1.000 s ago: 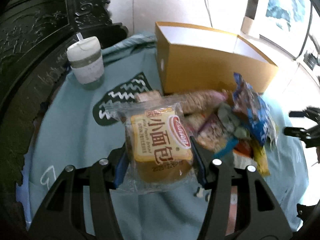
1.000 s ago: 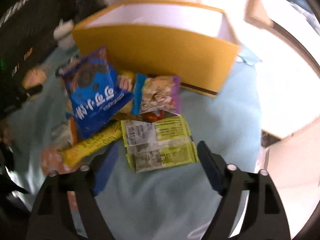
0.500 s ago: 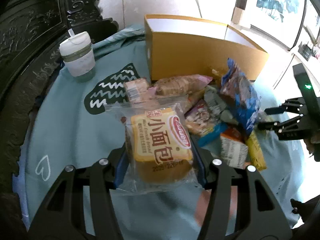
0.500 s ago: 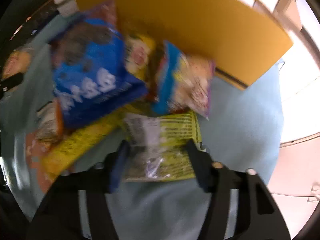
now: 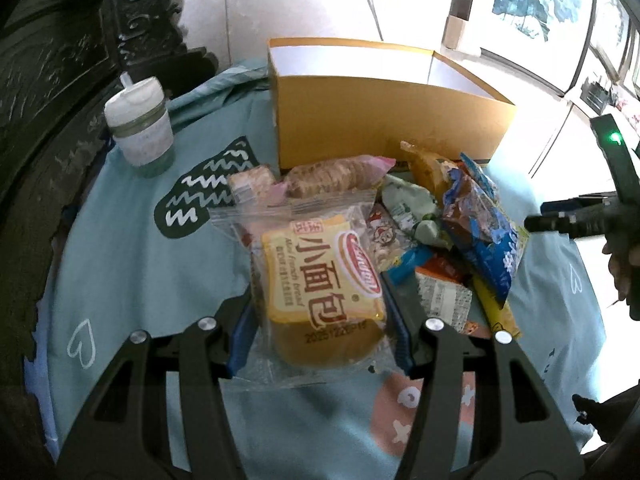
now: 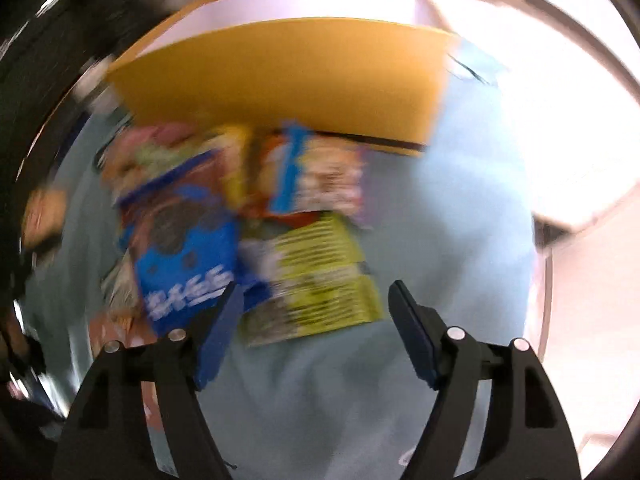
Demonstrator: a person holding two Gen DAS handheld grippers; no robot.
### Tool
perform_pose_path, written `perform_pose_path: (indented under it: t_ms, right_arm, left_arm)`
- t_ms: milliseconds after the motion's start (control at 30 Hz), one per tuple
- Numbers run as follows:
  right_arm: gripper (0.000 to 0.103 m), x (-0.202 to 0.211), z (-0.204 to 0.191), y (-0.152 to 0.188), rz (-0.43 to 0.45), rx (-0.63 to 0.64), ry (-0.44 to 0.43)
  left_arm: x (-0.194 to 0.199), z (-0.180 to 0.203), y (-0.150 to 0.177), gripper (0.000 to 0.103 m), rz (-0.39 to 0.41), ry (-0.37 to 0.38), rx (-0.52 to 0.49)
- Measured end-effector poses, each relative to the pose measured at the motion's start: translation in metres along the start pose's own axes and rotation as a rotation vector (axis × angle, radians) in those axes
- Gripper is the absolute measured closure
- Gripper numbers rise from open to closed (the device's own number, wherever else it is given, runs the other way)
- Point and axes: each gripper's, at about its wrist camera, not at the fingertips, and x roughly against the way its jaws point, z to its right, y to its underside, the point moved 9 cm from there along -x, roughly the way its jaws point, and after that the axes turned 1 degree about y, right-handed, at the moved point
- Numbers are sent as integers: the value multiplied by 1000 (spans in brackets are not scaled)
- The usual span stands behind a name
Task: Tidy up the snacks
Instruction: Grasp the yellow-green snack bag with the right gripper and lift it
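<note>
While my left jaws (image 5: 320,320) keep clamping the bread packet (image 5: 320,280), my right jaws (image 6: 312,320) are opening, the green packet (image 6: 316,276) lying loose between them; grasp failed, retry needed.

Both wrist views look steeply down, close; both share the yellow box (image 5: 384,120) and snack pile (image 6: 248,220).

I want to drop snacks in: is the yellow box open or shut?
Open. The yellow box has no lid on top, and its white inner walls show from above.

Left hand-held gripper (image 5: 320,320) clamped; right hand-held gripper (image 6: 314,320) opening, nothing gripped.
</note>
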Motion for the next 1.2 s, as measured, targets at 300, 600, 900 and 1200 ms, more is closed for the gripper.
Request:
perform_pose_path:
  t_ms: [300, 600, 900, 1200]
  right_arm:
    - [1, -46, -69, 3, 33, 584, 279]
    - [35, -42, -72, 12, -89, 364, 64]
    - [52, 20, -58, 49, -25, 137, -106]
    - [50, 16, -34, 39, -10, 136, -14]
  left_arm:
    - [-6, -8, 6, 47, -10, 13, 30]
    - [-6, -10, 4, 46, -8, 22, 44]
    - [-14, 3, 0, 46, -9, 64, 39]
    - [-9, 21, -10, 46, 8, 86, -14]
